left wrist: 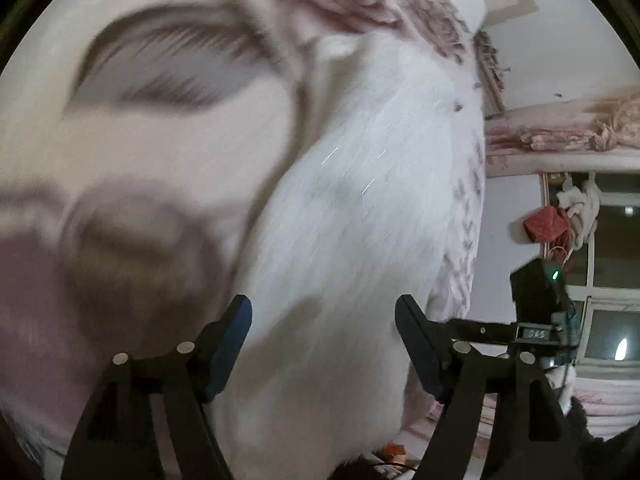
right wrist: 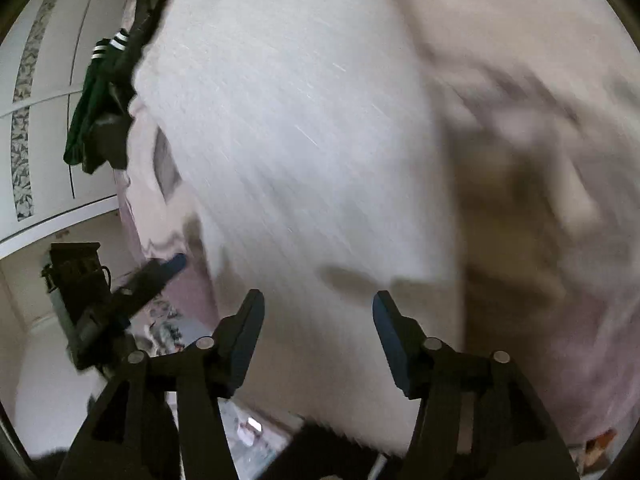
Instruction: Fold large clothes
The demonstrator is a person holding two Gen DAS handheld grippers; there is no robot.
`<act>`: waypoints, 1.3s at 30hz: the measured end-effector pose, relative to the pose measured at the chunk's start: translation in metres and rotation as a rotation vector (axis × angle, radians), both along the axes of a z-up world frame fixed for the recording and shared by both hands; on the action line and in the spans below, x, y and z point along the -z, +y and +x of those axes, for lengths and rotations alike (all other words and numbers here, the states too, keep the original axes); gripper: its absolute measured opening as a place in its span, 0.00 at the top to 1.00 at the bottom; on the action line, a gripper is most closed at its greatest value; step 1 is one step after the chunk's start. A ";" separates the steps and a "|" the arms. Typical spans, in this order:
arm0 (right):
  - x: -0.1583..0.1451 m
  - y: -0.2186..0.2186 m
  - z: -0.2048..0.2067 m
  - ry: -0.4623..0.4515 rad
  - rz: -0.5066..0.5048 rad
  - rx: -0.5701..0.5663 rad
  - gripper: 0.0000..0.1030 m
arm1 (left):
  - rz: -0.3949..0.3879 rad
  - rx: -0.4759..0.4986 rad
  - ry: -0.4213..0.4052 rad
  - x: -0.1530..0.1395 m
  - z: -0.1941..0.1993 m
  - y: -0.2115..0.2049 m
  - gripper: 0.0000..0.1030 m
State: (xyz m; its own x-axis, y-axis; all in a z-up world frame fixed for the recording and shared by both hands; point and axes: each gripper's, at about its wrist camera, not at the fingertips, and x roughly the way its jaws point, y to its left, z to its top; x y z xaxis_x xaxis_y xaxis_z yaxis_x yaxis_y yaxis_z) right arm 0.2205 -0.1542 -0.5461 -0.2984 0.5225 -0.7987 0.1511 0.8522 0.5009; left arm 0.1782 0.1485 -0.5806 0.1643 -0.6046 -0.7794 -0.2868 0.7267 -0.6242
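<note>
You are working over a bed (left wrist: 120, 152) covered in pale pinkish bedding, blurring across both views. A wardrobe (right wrist: 52, 92) is standing at nine o'clock in the right view; a window (left wrist: 608, 248) is showing at three o'clock in the left. The white fuzzy garment (left wrist: 360, 208) is lying on the bed, ahead of both tongs. Your left tongs (left wrist: 323, 320) and right tongs (right wrist: 318, 312) are gaping wide, gripping nothing.
</note>
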 end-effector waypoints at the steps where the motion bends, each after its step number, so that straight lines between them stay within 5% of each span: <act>1: 0.008 -0.018 -0.020 0.032 -0.004 0.008 0.42 | -0.005 0.004 0.030 0.009 -0.010 -0.001 0.30; 6: 0.071 -0.043 -0.091 0.195 0.086 0.048 0.36 | -0.082 0.042 0.168 0.070 -0.055 -0.019 0.30; 12: 0.112 -0.030 -0.104 0.283 0.258 0.116 0.34 | -0.133 0.054 0.145 0.080 -0.064 -0.036 0.32; 14: 0.115 -0.025 -0.098 0.277 0.254 0.141 0.37 | -0.164 0.019 0.133 0.071 -0.064 -0.037 0.68; 15: 0.111 -0.032 -0.110 0.276 0.259 0.141 0.54 | -0.165 0.009 0.125 0.065 -0.065 -0.035 0.84; 16: 0.108 -0.033 -0.110 0.279 0.279 0.165 0.73 | -0.175 0.003 0.116 0.058 -0.063 -0.037 0.86; 21: 0.060 -0.037 -0.104 0.294 0.450 0.262 0.78 | -0.291 -0.071 0.034 -0.007 -0.055 -0.029 0.87; 28: -0.032 -0.024 -0.028 0.149 0.663 0.377 0.79 | -0.399 -0.172 -0.149 -0.088 0.015 -0.019 0.87; 31: -0.054 -0.031 0.028 0.064 0.698 0.443 0.79 | -0.418 -0.214 -0.189 -0.090 0.059 -0.009 0.87; 35: -0.047 -0.025 0.099 0.038 0.643 0.522 0.79 | -0.418 -0.233 -0.197 -0.066 0.127 -0.015 0.87; 39: 0.008 -0.060 0.150 0.085 0.606 0.643 0.80 | -0.420 -0.256 -0.128 -0.020 0.194 -0.015 0.87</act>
